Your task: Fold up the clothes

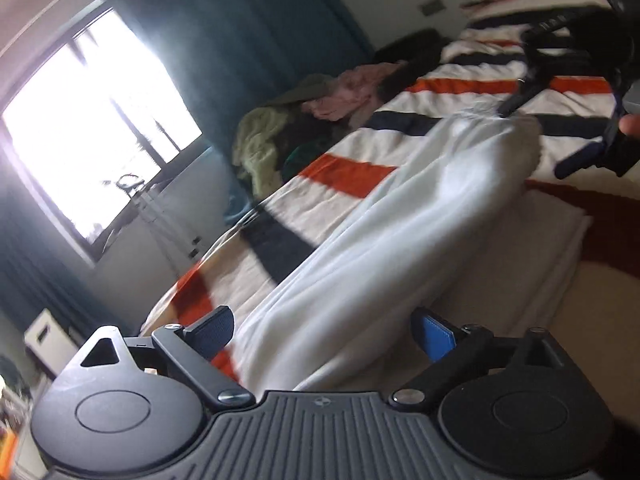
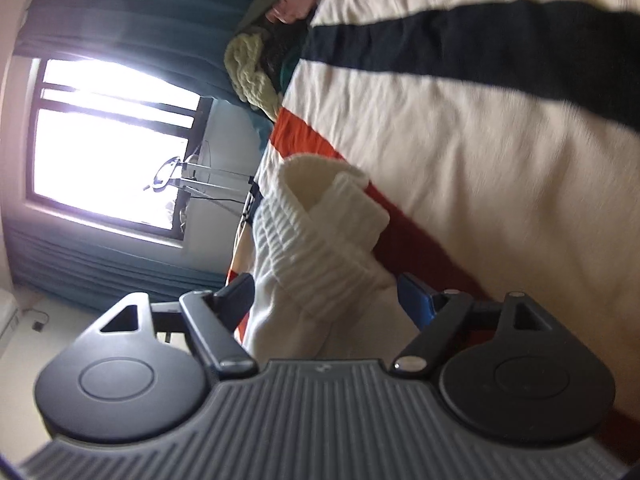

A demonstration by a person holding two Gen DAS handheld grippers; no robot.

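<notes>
Left claw [image 1: 324,334] and right claw [image 2: 326,300] both spread wide, white trousers [image 1: 384,216] between, ungripped. Smooth flat on bed [image 1: 460,92] before regripping waistband [image 2: 320,236].

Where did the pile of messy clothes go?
In the left wrist view, the pile of clothes sits at the striped bed's far-left edge, beside the teal curtain.

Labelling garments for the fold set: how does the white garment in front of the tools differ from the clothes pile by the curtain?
The white garment is one pale piece stretched lengthwise across the striped bedspread; the clothes pile is several crumpled items in green, pink and dark tones. The white garment lies between both tools' open fingers, its ribbed waistband showing; the clothes pile sits at the bed's far edge, away from the tools. Both rest on the bed.
</notes>
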